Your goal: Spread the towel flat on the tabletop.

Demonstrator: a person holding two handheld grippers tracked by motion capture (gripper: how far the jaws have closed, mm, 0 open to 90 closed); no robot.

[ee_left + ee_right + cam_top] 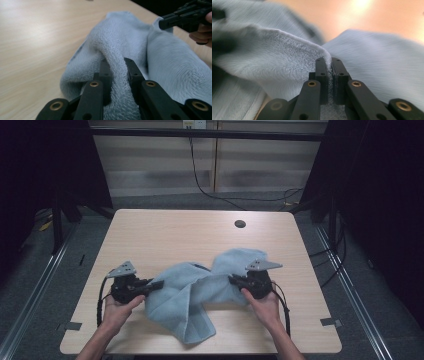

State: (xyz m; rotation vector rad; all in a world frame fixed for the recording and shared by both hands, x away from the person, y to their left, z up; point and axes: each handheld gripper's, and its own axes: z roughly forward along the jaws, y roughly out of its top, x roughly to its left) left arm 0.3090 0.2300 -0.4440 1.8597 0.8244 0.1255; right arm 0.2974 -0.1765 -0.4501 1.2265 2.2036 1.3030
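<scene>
Pale blue terry: towel [192, 295], crumpled and twisted in the near-middle of the wooden worktop [165, 232], one flap hanging toward the near edge.
Left tongs [158, 284]: clamped on a thick ridge of the towel at its left side; in the left gripper view that fold [117, 75] sits pinched between both black jaws.
Right tongs [233, 280]: squeezed nearly together on a thin edge of the towel at its right side; right gripper view shows just a sliver of pile [330, 65] between the jaws.
Done so far: both grabs look made, one per side, so the pick-up part seems sorted.
Not done: no flat spread, no neat fold yet; cloth bunched in the middle with a twist between the two grips, most of it resting on the worktop.
Left to do, best guess: lift, pull the two grips apart to shake out the twist, then lay flat or fold.
Rough progress: early, maybe a third of the way at most.
Worktop otherwise: only a small dark cable hole [240, 224] near the far edge, well apart from the towel.
</scene>
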